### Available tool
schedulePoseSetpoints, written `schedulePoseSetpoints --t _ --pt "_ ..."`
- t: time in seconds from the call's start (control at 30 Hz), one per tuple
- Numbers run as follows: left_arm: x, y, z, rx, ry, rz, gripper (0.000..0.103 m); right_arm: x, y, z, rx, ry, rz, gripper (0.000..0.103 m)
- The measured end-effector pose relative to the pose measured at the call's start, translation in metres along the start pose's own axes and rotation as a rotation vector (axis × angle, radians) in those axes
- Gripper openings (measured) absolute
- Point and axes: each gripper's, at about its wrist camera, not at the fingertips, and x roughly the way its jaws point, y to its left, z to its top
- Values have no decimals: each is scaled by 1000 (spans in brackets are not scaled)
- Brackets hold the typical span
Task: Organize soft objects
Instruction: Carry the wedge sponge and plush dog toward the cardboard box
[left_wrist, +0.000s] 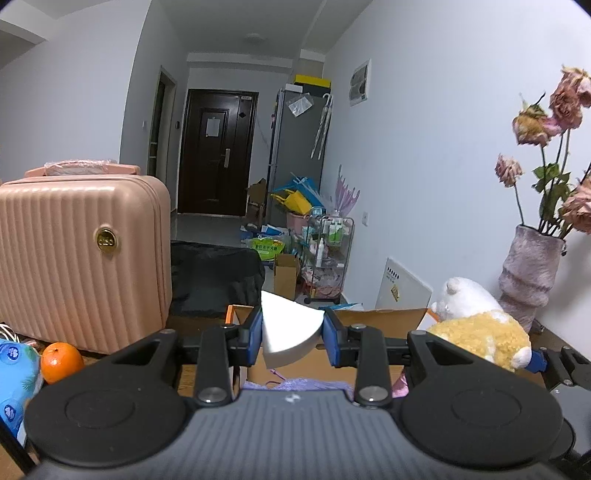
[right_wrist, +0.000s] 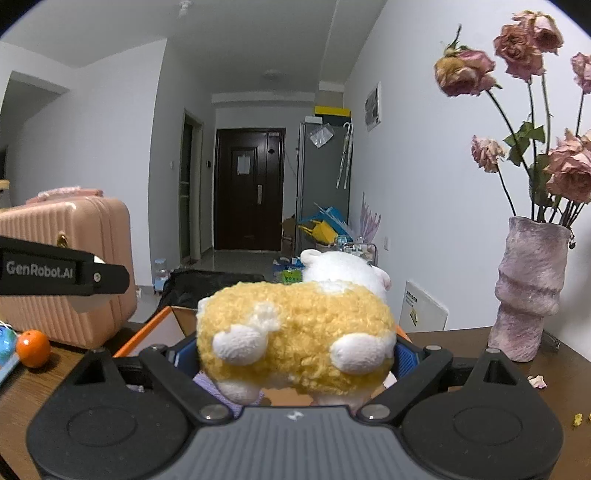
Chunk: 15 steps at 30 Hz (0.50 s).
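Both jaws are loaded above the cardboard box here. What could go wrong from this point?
1. The left gripper pinches the white sponge wedge only by its side edges; it might twist or slip out before it is over the cardboard box.
2. The plush sheep fills the right gripper view and hides the box, so it could be released onto the rim.
3. The vase of dried roses stands close to the right; a sideways swing might tip it.
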Motion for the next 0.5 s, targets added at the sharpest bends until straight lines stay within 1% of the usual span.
schedulePoseSetpoints --t 0.3,0.4,0.5 --pt "37 2 -3 12 48 29 34 33 0 -2 -22 65 -27 95" --pt "47 5 -4 15 52 42 34 41 -2 -4 -20 79 -23 95" --pt "56 7 -6 17 62 54 34 48 -2 -9 -24 104 -37 95"
